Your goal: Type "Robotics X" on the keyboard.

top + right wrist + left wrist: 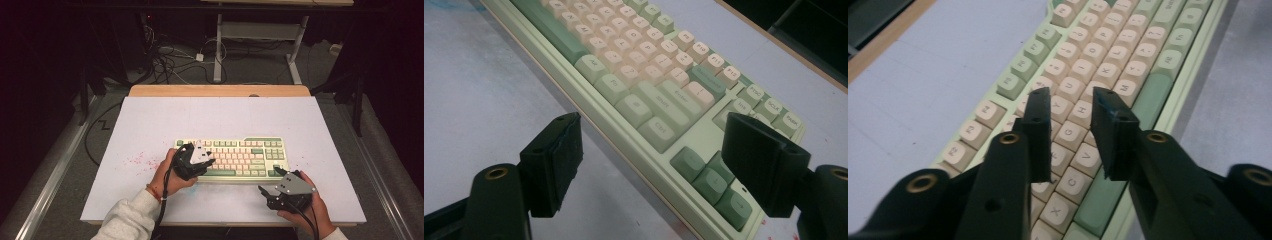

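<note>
White tabletop (150,120) with wooden far edge, green-and-cream keyboard (240,157) lying flat, reddish specks (137,160), perhaps paint.

Both forearms come in from the near edge, light sleeves on each, with an orange band on the left wrist. The left hand (172,176) wraps the left gripper (209,161) from below and angles it toward the far right; its two black jaws stand a little apart with nothing between them, tips hanging in the air. The right hand (305,207) holds the right gripper (266,191) low near the near-right corner, pointing left, jaws spread wide with nothing between them. A black cable trails back from each gripper.
</note>
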